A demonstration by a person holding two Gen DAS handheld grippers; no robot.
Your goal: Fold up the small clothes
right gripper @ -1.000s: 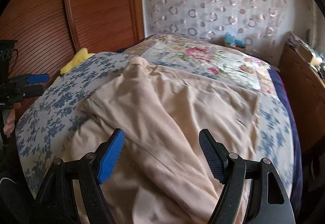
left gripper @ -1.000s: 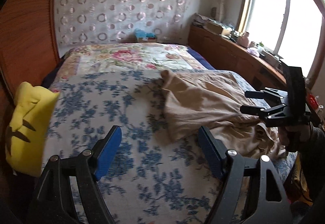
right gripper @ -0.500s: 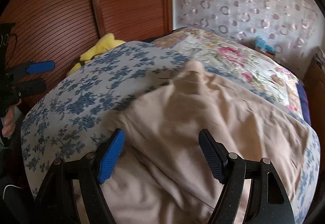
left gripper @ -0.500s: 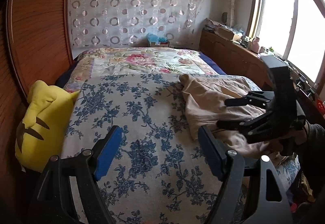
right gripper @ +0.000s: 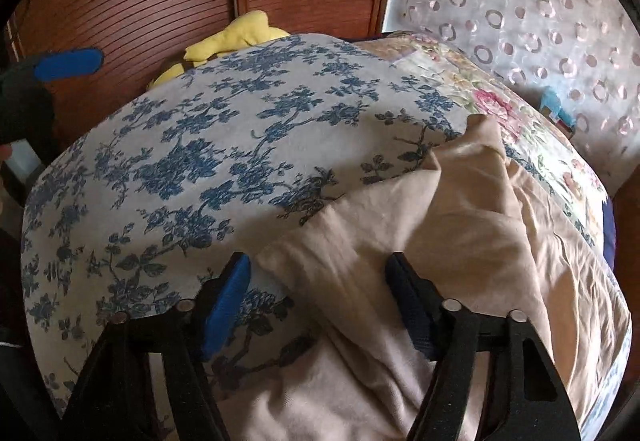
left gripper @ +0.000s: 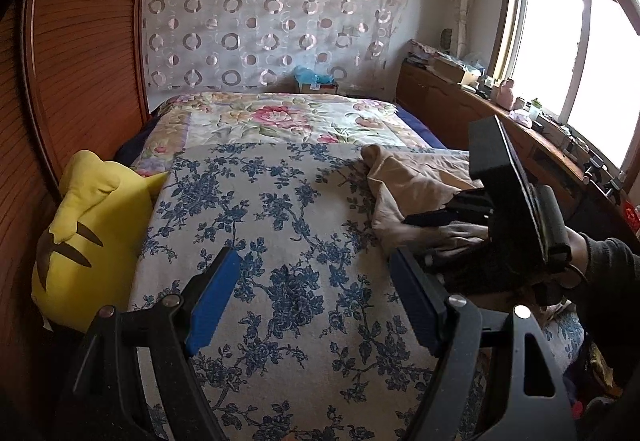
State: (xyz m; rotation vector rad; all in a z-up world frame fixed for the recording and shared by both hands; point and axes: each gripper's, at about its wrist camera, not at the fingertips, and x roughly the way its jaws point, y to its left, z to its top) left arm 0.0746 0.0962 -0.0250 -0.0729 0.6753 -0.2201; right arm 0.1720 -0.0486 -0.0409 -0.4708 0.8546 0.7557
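Bed (left gripper: 280, 209) under blue-floral cover ahead of fingers. Slatted wood wardrobe (left gripper: 80, 61) off to left of them. Circle-print curtain (left gripper: 264, 21) covers far wall. Bright window (left gripper: 580, 53) off to right, above cluttered wooden counter (left gripper: 452, 97).

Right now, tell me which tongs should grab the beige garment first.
Right. The right tongs already straddle the beige garment and have just been closing on it; the left tongs hang open over bare blue-flowered bedspread, beside it.
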